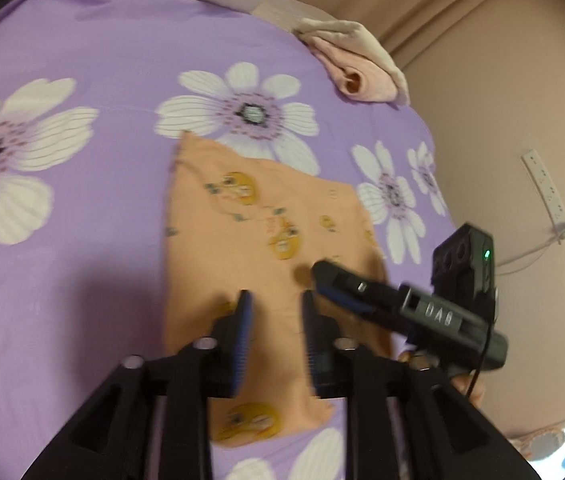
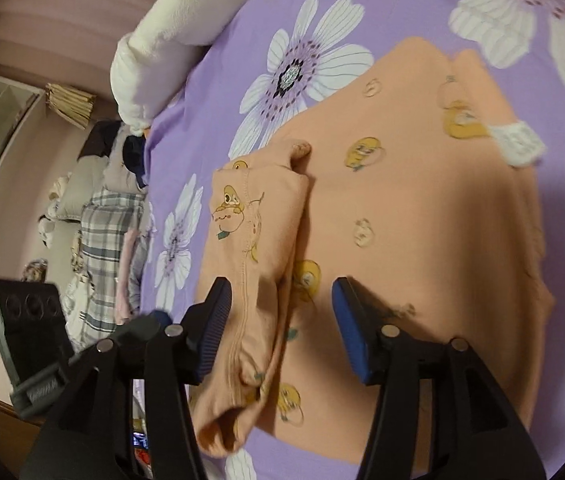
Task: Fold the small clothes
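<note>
**Soft cotton, loose grip: how the orange garment will handle**

While both grippers hang over the bed, the small orange garment (image 2: pixel 402 208) lies flat on the purple flowered bedsheet (image 1: pixel 82 60), printed with little yellow cartoon animals. One sleeve (image 2: pixel 258 216) is already turned in over the body on the left side of the right wrist view, its stitched seam facing up.

Nothing is gripped at this moment. In its own view the left gripper (image 1: pixel 276 308) has its blue pads partly apart above the near end of the cloth, with only flat fabric showing between them. Seen from its camera, the right gripper (image 2: pixel 282 300) stands wider, straddling the folded sleeve without pinching it.

My judgement is that the garment is light, thin and limp: it will sag from any single pinch, drag and wrinkle if pulled across the sheet, and slip out of a shallow bite. Hems, corners and the seamed sleeve edge look like the firmest places to take hold, since doubled fabric gives the pads more to close on. Two holds at matching corners should keep an edge straight while it is carried over.

A white care label (image 2: pixel 518 144) sticks out at the far end, but its print is too small to read. Raised lettering on the right gripper's body in the left wrist view seems to read "DAB", though blur makes that uncertain.
</note>
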`<state>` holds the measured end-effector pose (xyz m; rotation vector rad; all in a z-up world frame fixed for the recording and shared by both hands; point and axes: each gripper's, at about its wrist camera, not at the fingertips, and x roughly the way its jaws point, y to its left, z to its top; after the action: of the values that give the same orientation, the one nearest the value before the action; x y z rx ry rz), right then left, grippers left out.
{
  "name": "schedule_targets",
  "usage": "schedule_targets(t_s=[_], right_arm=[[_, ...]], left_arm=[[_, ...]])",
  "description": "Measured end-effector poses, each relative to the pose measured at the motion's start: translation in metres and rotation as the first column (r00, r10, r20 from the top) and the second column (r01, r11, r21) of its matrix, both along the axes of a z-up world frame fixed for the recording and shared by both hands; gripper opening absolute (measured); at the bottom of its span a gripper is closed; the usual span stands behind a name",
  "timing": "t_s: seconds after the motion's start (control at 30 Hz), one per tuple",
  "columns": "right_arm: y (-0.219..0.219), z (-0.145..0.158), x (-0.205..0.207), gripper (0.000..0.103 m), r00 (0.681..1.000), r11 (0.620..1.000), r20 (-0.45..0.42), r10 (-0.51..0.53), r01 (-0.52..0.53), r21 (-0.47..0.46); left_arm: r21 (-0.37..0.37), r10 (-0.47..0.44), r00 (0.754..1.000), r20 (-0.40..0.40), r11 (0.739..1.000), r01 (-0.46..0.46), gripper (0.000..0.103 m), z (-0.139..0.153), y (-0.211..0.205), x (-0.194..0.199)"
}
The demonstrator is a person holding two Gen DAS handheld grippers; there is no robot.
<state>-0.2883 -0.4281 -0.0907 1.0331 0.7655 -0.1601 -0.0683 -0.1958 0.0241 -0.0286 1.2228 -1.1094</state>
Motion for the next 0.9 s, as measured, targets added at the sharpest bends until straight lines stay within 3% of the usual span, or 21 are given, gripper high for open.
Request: schedule_targets(t_s=[0.03, 0.37, 0.43, 0.5, 0.6, 0.9], right_arm=[[0.001, 0.002, 0.005, 0.054, 1.0, 1.0, -0.005, 0.006, -0.006, -0.014], [0.003, -0.005, 0.061, 0.053, 0.996, 0.99, -0.022, 0.087, -0.088, -0.106], [0.006, -0.004, 0.064, 0.045, 0.996, 0.986, -0.016, 0.088, -0.089, -0.138], [0.01, -0.004, 0.066, 0.022, 0.995, 0.979, -0.025, 0.093, -0.096, -0.18], [0.013, -0.004, 0.069, 0.01, 0.994, 0.967, -0.042, 0.106, -0.113, -0.229], [0.001, 0.048, 0.063, 0.007, 0.992, 0.924, -0.005, 0.127, -0.12, -0.363]], left_arm=[[-0.002, 0.016, 1.0, -0.001, 1.0, -0.016, 0.039, -0.002, 0.007, 0.003], [-0.053, 0.112, 0.99, -0.082, 0.992, -0.117, 0.04, -0.015, 0.052, 0.02], [-0.052, 0.121, 0.988, -0.094, 0.991, -0.126, 0.04, -0.018, 0.057, 0.022], [-0.048, 0.129, 0.986, -0.107, 0.99, -0.134, 0.04, -0.021, 0.061, 0.024], [-0.045, 0.135, 0.984, -0.119, 0.989, -0.142, 0.04, -0.024, 0.064, 0.026], [-0.053, 0.099, 0.989, -0.113, 0.993, -0.106, 0.04, -0.019, 0.054, 0.022]])
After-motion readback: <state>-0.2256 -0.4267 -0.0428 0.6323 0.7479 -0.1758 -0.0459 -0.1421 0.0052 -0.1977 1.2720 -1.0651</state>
